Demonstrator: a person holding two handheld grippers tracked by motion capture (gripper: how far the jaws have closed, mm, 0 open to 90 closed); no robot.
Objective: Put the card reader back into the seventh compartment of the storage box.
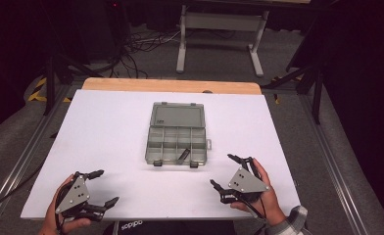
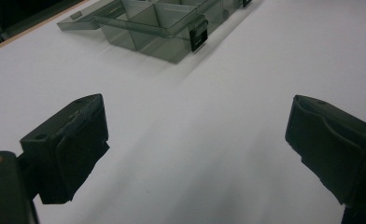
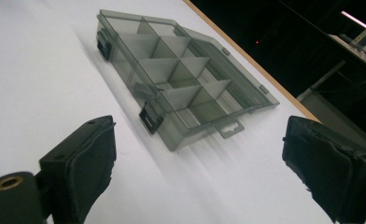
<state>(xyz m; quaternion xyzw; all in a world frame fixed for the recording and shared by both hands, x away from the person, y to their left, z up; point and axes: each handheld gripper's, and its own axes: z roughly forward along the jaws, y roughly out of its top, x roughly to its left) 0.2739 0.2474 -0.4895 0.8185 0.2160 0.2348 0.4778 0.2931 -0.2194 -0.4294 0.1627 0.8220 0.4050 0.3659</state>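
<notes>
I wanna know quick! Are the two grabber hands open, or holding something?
Left gripper: open, holding nothing.
Right gripper: open, holding nothing.

The word "adidas" reads upside down on the person's dark clothing [image 1: 131,225] at the high view's bottom edge.

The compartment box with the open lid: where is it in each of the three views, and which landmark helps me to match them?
High view: the compartment box lies at the table's centre, lid open on the far side.
Left gripper view: the box is at the top, left of centre.
Right gripper view: the box is in the upper middle, between the open jaws.
Shared landmark: the black latch on the box's front wall.
</notes>
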